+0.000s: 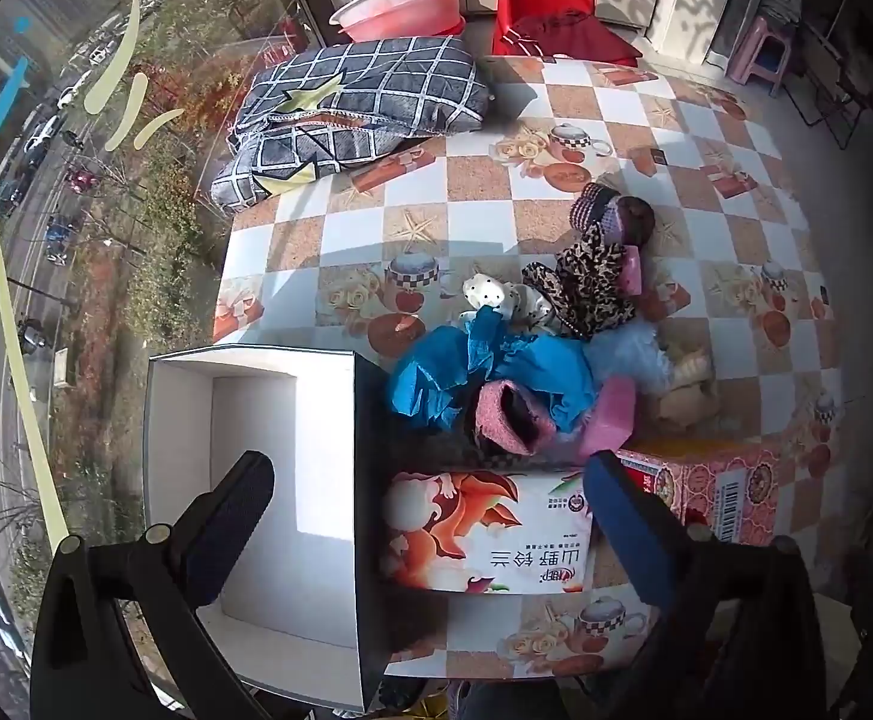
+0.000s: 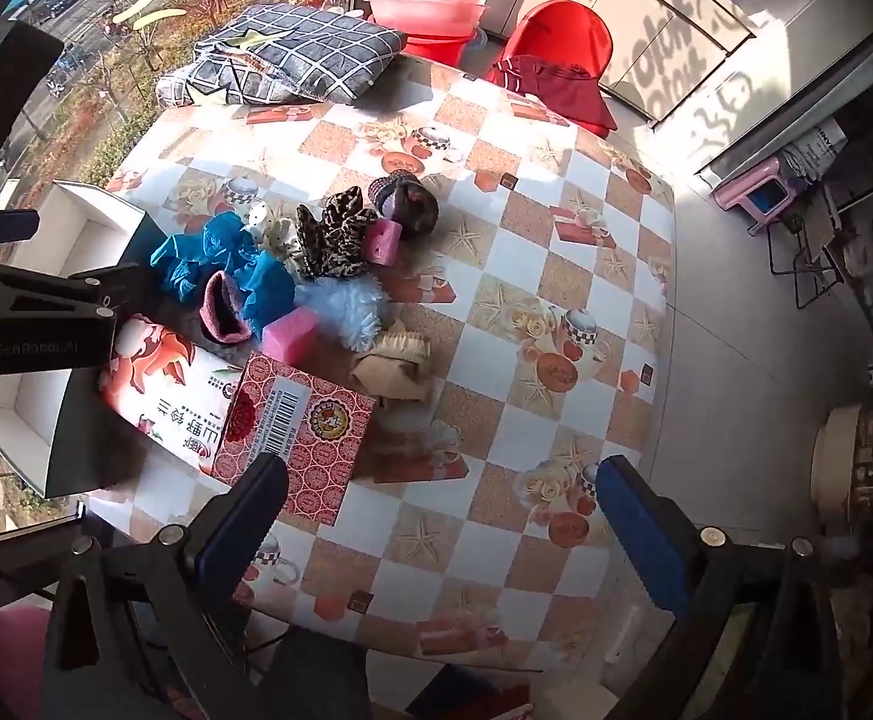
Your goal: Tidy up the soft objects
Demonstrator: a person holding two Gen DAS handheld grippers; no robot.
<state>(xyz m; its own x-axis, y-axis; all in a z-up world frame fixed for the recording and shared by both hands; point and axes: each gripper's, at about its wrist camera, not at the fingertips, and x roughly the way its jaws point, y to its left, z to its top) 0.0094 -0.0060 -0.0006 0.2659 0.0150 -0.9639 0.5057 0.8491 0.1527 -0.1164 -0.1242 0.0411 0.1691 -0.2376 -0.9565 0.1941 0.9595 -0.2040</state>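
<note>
Blue-padded fingers spread wide and hold nothing; sorting looks barely begun.

The left gripper (image 1: 430,486) hovers over the white open box (image 1: 256,480) at the surface's window edge, its fingers apart; the right gripper (image 2: 442,492) hangs empty above the near edge. The soft pile (image 2: 292,264), blue cloth, leopard fabric, pink sponges, lies mid-surface behind the tissue boxes (image 2: 292,438). The box appears empty, so everything remains.

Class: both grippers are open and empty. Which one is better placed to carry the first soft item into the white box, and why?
Left, probably. The left gripper hangs beside the white box, just short of the pink knit item. The right gripper faces mostly bare tablecloth.
</note>
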